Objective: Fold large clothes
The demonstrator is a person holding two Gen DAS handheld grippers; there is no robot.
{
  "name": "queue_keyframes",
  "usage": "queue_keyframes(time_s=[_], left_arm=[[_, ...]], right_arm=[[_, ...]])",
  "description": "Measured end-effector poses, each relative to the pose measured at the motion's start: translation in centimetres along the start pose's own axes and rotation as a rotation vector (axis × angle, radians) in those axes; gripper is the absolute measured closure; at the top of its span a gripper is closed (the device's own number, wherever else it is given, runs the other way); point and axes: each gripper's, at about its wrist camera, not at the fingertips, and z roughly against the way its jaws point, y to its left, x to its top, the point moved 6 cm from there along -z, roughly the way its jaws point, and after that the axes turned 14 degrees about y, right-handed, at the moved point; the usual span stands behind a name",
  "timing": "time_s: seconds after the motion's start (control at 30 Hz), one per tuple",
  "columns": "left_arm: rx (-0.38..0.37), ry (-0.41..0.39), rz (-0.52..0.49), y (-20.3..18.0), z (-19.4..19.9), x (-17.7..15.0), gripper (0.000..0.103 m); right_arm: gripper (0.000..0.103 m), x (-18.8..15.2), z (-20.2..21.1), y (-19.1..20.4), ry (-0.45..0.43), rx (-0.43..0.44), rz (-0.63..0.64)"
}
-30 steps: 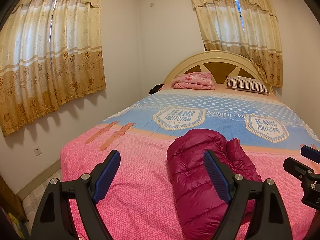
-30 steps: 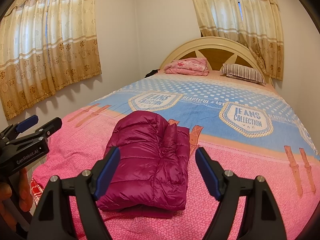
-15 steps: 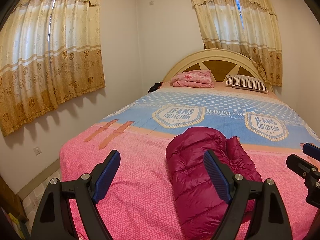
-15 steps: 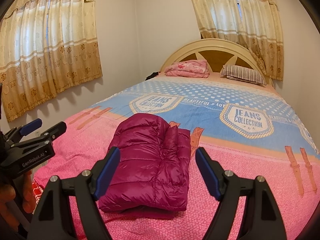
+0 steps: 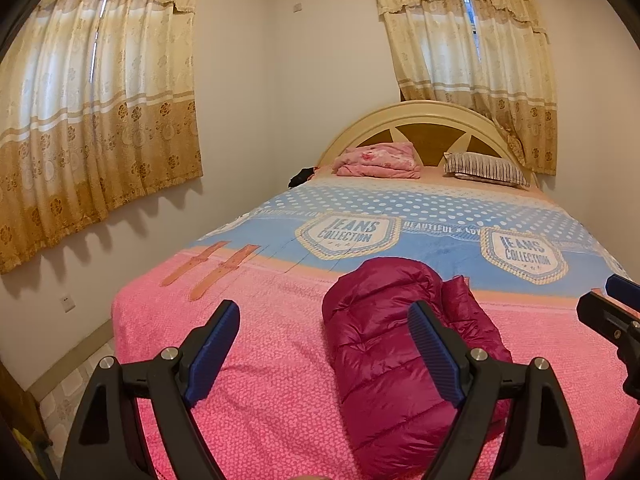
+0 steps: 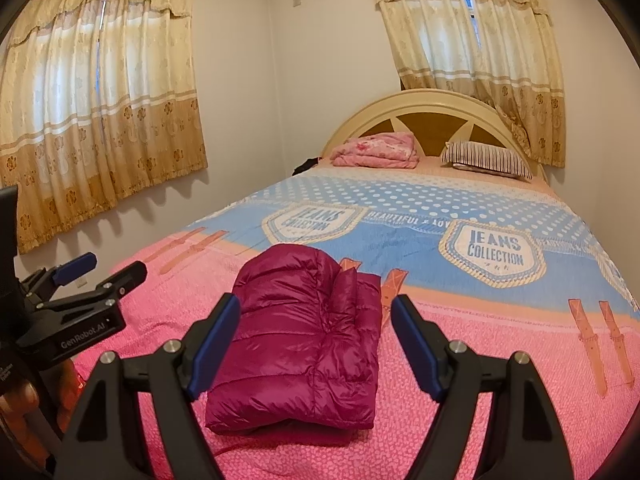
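A magenta puffer jacket [image 6: 304,340] lies folded into a compact rectangle on the pink end of the bedspread [image 6: 500,380]. It also shows in the left wrist view [image 5: 400,352]. My left gripper [image 5: 324,352] is open and empty, held above the bed to the jacket's left. My right gripper [image 6: 316,344] is open and empty, held above and in front of the jacket. Neither touches it. The left gripper shows at the left edge of the right wrist view [image 6: 96,272]. The right gripper shows at the right edge of the left wrist view [image 5: 612,300].
The bed has a pink and blue spread with "JEANS COLLECTION" badges. A folded pink blanket [image 5: 378,160] and a striped pillow [image 5: 486,168] lie by the rounded headboard [image 5: 424,120]. Curtained windows stand on the left wall and behind the bed. Tiled floor [image 5: 72,388] shows at left.
Both grippers have drawn back and lifted slightly away from the jacket. The jacket has not moved. Both jaws stay open.
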Motion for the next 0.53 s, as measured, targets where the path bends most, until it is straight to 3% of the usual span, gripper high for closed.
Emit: queue_keyframes(time_s=[0.53], left_arm=[[0.029,0.001,-0.022,-0.36,-0.73,-0.4,0.016]], right_arm=[[0.022,-0.34,0.16,-0.47,0.003,0.001,-0.006]])
